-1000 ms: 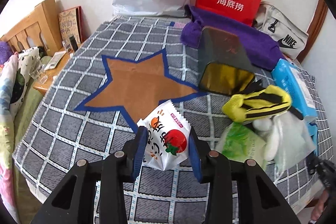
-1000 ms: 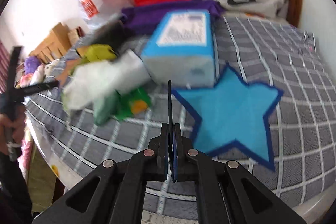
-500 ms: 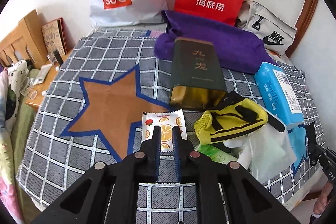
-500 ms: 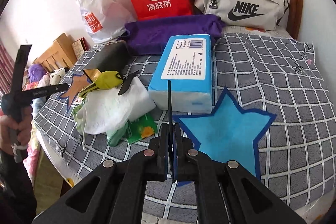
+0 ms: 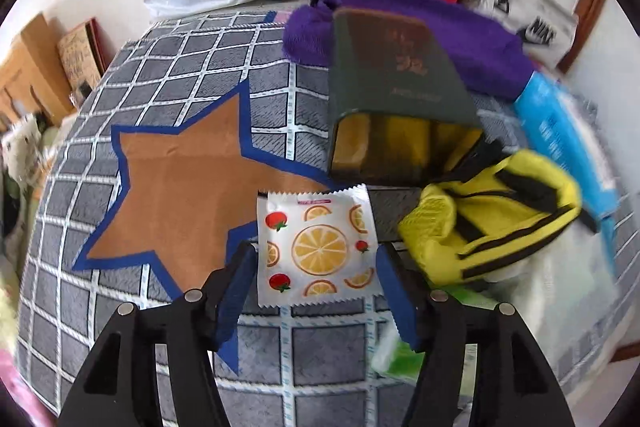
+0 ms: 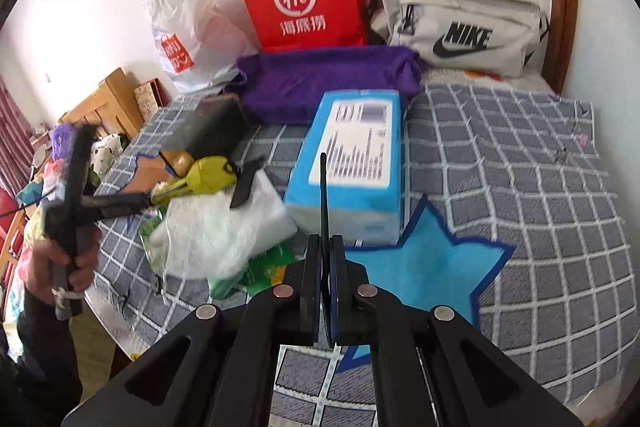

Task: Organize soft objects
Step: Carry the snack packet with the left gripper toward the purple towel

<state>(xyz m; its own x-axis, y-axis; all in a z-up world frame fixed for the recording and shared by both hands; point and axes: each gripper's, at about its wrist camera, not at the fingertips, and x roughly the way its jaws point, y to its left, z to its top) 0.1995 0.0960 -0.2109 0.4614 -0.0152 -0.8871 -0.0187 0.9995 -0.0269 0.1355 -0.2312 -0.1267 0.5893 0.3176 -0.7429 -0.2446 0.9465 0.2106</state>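
Checked cloth (image 5: 168, 63) covers the table in both views. Only the left wrist view shows the brown star (image 5: 180, 187) in full; only the right wrist view shows the blue star (image 6: 420, 263) beside the blue pack (image 6: 352, 163).

Purple towel (image 6: 328, 79), dark tin (image 5: 392, 79) and yellow pouch (image 5: 492, 227) show in both.

Sachet (image 5: 318, 247), seen from the left wrist alone, lies flat over the brown star's right tip. Left gripper (image 5: 316, 291) has just been opening: jaws spread either side of the sachet, pads clear of it.

Right gripper (image 6: 327, 267): jaws pressed together, nothing between. It alone shows the hand (image 6: 60, 263) gripping the left tool.
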